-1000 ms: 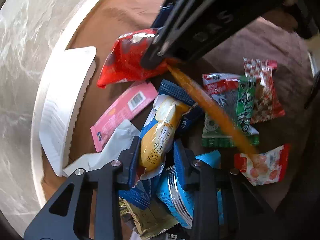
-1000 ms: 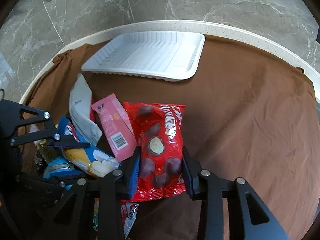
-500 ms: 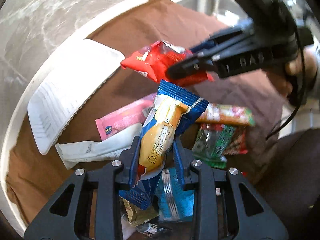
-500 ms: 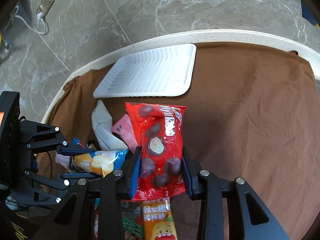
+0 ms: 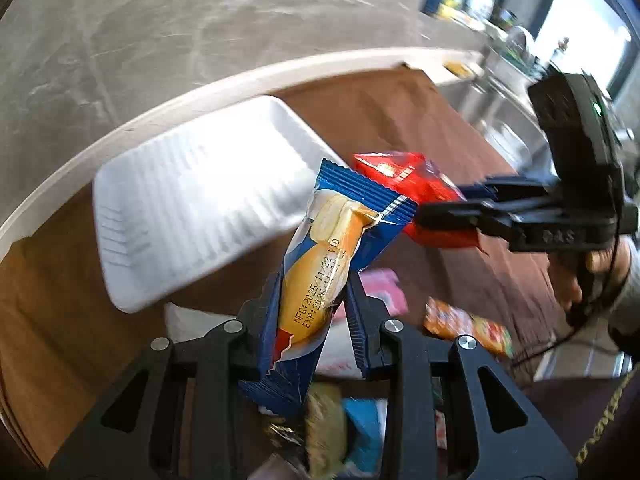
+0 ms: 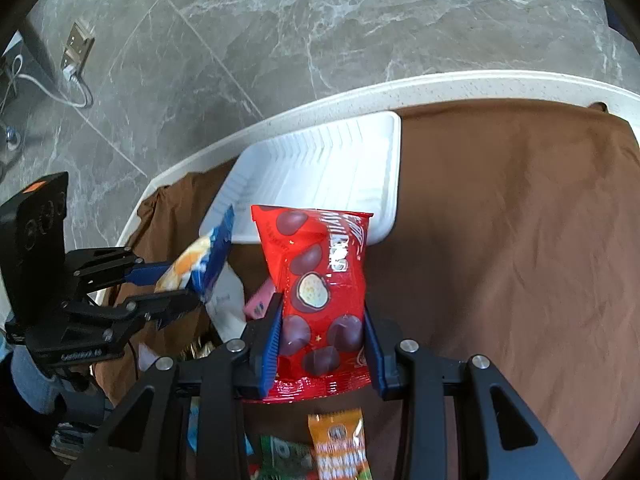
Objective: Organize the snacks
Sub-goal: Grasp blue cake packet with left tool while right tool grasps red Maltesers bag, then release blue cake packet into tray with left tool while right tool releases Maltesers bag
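Both tools loaded, both lifted clear of the desk (image 6: 500, 92).

Left tool (image 5: 310, 300): fingers pinching the blue-and-yellow snack packet (image 5: 332, 248) near its lower third. Long axis of the packet runs forward along the fingers, tilted a little to the right; its free crimped end is the far end.

Right tool (image 6: 322, 344): fingers pinching the red chocolate-ball bag (image 6: 316, 280) across its lower half. Bag stands nearly upright between the fingers, long axis pointing straight ahead.

Key relation: the white ribbed tray (image 6: 332, 168) lies dead ahead of the right tool, just beyond the top edge of the red bag, long side across the line of approach. From the left tool the tray (image 5: 192, 200) sits ahead and to the left, its near corner just beyond the fingertips. Tray holds nothing visible.

Judgement: the left tool looks slightly nearer the tray, but the two packets almost meet in the left wrist view, so the tools probably need to go in one after the other.

Remaining snacks, including a pink packet (image 6: 260, 300) and an orange packet (image 6: 340, 440), lie on the brown cloth (image 6: 500, 240) below and behind both tools.
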Available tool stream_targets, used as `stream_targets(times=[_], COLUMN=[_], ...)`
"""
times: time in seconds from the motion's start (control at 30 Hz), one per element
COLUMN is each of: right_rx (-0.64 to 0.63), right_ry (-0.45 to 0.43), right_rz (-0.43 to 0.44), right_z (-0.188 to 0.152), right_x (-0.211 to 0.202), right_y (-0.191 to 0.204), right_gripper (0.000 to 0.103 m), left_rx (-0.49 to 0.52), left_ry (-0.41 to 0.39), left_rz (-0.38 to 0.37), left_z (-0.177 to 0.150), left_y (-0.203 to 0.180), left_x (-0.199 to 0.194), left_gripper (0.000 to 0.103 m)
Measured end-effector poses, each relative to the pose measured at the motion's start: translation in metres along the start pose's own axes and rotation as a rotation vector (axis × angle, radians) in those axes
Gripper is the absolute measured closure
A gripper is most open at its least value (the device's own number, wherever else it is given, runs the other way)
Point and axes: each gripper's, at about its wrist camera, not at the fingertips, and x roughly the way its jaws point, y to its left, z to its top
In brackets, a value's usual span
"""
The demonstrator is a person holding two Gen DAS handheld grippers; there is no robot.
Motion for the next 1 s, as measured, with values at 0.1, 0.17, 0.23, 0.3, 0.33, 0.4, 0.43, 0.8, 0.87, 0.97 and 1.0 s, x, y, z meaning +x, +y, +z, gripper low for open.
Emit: stream_targets(times=[0.1,0.17,0.23,0.3,0.33,0.4,0.43,0.8,0.87,0.97,1.0], right_rx=[0.004,0.011,0.003,-0.002,-0.001,-0.003,-0.003,-0.099,-0.133,-0.191,-0.2], right_ry=[-0.004,-0.007,-0.008,-0.011,-0.011,-0.01,-0.008,0.037,0.033,0.006,-0.001], right_rz=[0.001,0.004,-0.007,-0.015,-0.016,-0.025,-0.026,-0.153,-0.176,-0.214,-0.213], right_z=[0.016,0.028,0.039,0.052,0.059,0.069,0.074,0.11,0.11,0.109,0.108], right_x=[0.009,0.017,0.026,0.038,0.044,0.057,0.063,0.128,0.131,0.125,0.122], right_y=[-0.001,-0.003,-0.003,-0.004,-0.005,-0.006,-0.006,-0.001,0.004,0.012,0.015], right_gripper=[0.064,0.064,0.064,0.064,0.064,0.064,0.064,0.062,0.061,0.059,0.059], left_rx=[-0.058,-0.104,-0.145,-0.194,-0.224,-0.261,-0.276,-0.354,-0.364,-0.356,-0.349], left_ry=[-0.015,-0.023,-0.027,-0.032,-0.028,-0.03,-0.03,-0.014,-0.016,-0.034,-0.04], left_rz=[0.01,0.021,0.025,0.02,0.018,0.027,0.031,0.166,0.176,0.192,0.199], left_z=[0.011,0.019,0.028,0.033,0.036,0.04,0.04,0.055,0.055,0.057,0.058], left_y=[0.024,0.041,0.059,0.076,0.086,0.103,0.11,0.163,0.168,0.168,0.167], left_x=[0.004,0.009,0.015,0.022,0.028,0.036,0.04,0.085,0.088,0.089,0.088], left_gripper=[0.074,0.074,0.074,0.074,0.074,0.074,0.074,0.073,0.073,0.073,0.073])
